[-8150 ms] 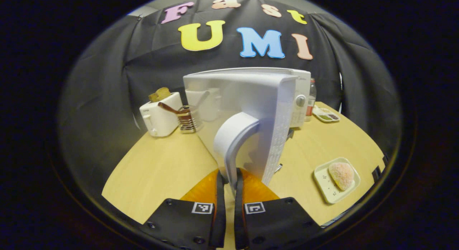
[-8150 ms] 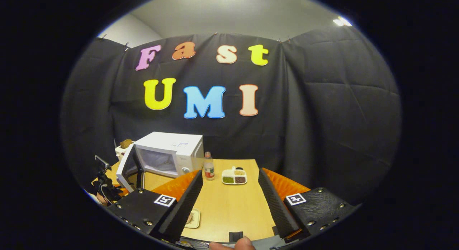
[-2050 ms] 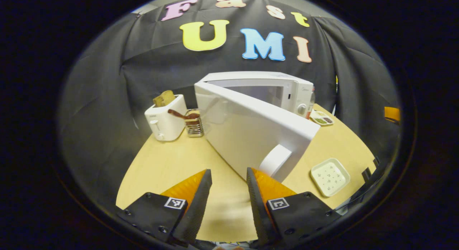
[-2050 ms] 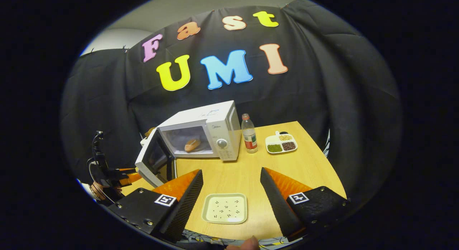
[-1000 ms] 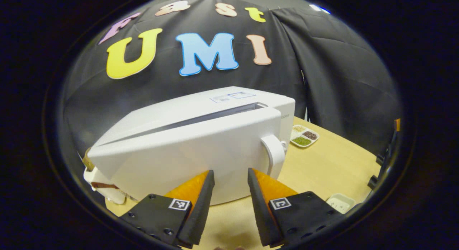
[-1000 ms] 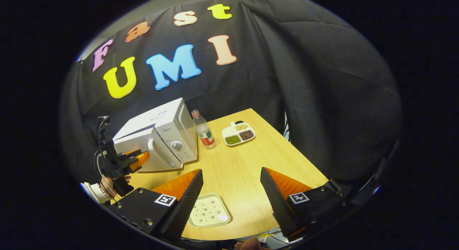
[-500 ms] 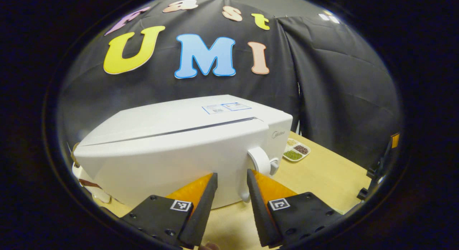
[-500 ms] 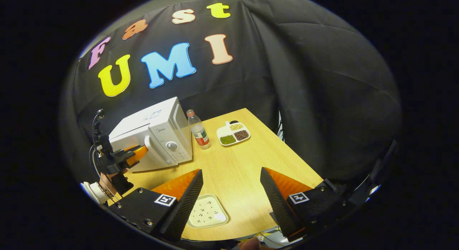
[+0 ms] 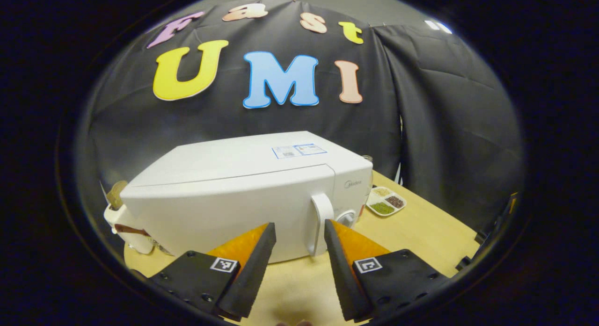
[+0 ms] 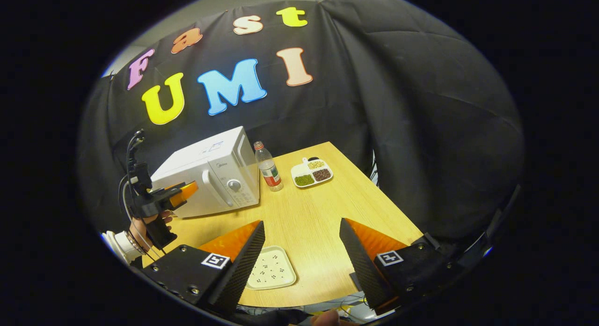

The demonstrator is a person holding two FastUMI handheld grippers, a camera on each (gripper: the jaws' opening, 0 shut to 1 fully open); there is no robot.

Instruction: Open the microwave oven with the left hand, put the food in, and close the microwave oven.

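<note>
The white microwave [image 9: 243,195] stands with its door flush against the body, so its inside is hidden. Its white handle [image 9: 322,223] rises just beyond my left gripper [image 9: 299,228], which is open and a little short of the door with nothing between its fingers. In the right gripper view the microwave [image 10: 210,176] sits at the table's far left. There a hand [image 10: 149,223] holds the left gripper [image 10: 180,192] in front of the door. My right gripper [image 10: 299,225] hangs open above the table's near edge. An empty square plate [image 10: 271,269] lies under it.
A plastic bottle [image 10: 267,167] stands right of the microwave, and a divided dish [image 10: 311,173] of beans lies beyond it. A toaster [image 9: 117,213] peeks out left of the microwave. The wooden table [image 10: 327,213] ends at the black cloth wall on its far and right sides.
The door's last narrow gap has closed and the door sits flush. My left gripper has drawn back slightly from the door. The right gripper has barely moved.
</note>
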